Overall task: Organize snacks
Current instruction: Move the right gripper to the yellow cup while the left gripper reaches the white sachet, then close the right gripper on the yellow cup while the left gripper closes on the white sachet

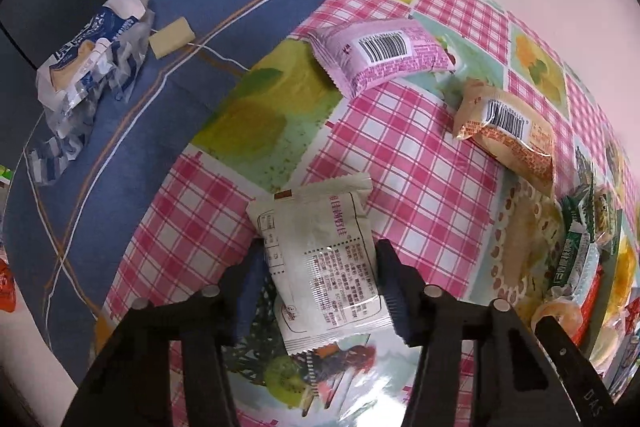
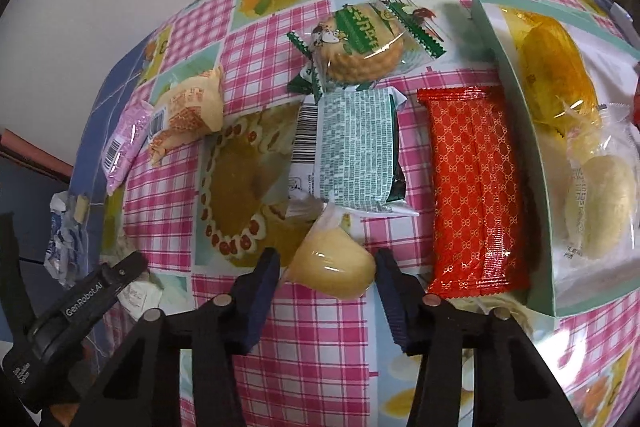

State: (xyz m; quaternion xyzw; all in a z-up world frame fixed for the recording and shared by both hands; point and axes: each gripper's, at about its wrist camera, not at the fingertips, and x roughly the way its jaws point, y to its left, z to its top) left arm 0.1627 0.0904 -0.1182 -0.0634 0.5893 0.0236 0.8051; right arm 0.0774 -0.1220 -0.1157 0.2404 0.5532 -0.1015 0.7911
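My left gripper stands open around a white snack packet lying on the checked tablecloth; its fingers flank the packet. A pink packet and an orange-beige packet lie farther off. My right gripper is open with a pale yellow wrapped pastry between its fingers. Ahead lie a green-white packet, a round biscuit packet and a red packet. A teal-rimmed box at right holds yellow and pale wrapped snacks.
A torn blue-white wrapper and a pale bar lie on the blue cloth at left. The left gripper's body shows at the lower left of the right wrist view. A wall runs behind the table.
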